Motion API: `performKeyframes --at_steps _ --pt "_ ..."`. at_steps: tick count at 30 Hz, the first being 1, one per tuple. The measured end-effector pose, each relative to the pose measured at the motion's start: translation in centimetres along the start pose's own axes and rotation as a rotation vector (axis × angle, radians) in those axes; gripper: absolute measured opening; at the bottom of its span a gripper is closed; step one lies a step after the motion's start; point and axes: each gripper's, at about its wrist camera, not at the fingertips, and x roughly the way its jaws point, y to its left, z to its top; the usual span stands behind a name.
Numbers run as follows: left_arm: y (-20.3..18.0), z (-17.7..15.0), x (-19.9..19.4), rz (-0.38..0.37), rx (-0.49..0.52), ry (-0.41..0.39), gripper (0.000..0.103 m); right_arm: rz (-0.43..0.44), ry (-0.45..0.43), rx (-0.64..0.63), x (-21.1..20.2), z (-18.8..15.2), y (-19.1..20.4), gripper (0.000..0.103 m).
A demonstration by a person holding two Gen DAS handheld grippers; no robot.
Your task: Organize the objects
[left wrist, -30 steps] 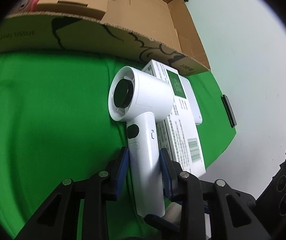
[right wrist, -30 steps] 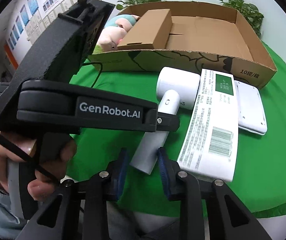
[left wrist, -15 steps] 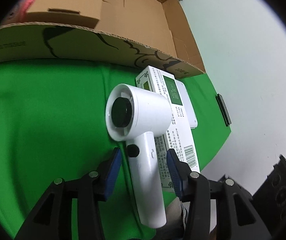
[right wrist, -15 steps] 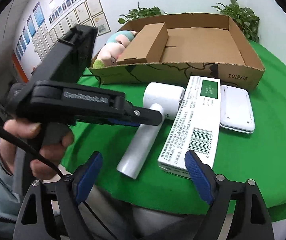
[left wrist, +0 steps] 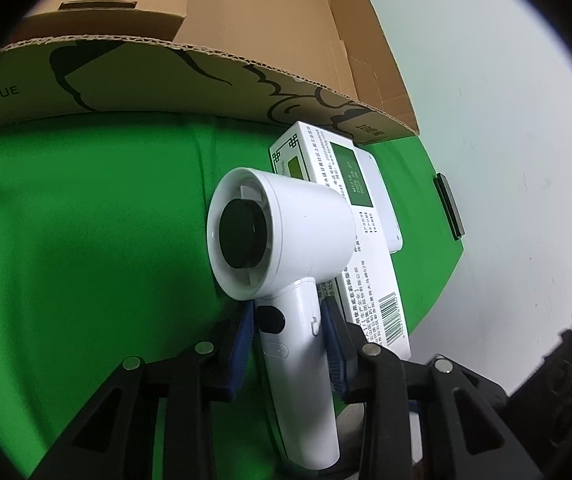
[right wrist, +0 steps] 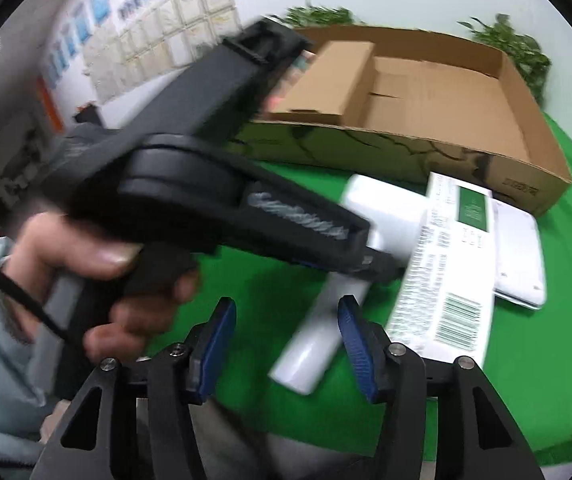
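Dryer [left wrist: 286, 240], white, lies on the green tabletop [left wrist: 86, 220] just in front of the cardboard box [left wrist: 214, 68], touching the printed carton [left wrist: 365, 248]. Left tongs [left wrist: 287, 340] are clamped on its handle. Right tongs [right wrist: 286, 344] have just been closing, stand apart around the handle's end.

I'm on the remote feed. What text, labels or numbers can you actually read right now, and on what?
"TISSUE": printed on the outer front wall of the cardboard box, at its left end; anything before it is cut off.
White carton beside the hair dryer: small print, green panels and a barcode, too small to read.
Box's right corner: a short print, too blurred to read.
Wall posters in the right wrist view: blurred, unreadable.
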Motion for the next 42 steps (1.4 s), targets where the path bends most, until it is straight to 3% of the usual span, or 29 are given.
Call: performKeyframes --at_steps 8,10,16,26,33,42 --pt "0.0 -0.9 -0.4 -0.001 -0.042 -0.044 0.031 -0.080 0.025 -0.024 1.3 0.4 0.3 0.048" --pt "0.0 -1.5 -0.8 0.006 -0.055 -0.055 0.030 -0.073 0.073 -0.006 2.2 0.7 0.1 0.043" --pt "0.0 -3.0 -1.6 0.024 -0.109 -0.093 0.030 -0.078 0.059 -0.019 2.0 0.2 0.5 0.033" --pt "-0.5 -3.2 -2.4 0.031 -0.095 -0.114 0.030 -0.071 0.052 -0.008 1.7 0.1 0.1 0.031" --pt "-2.5 -3.1 -6.7 0.076 -0.002 -0.211 0.030 -0.066 -0.054 -0.009 -0.8 1.7 -0.1 0.030" --pt "-7.2 -0.3 -12.8 0.127 0.124 -0.356 0.030 -0.077 -0.226 -0.047 -5.2 7.1 -1.1 0.030"
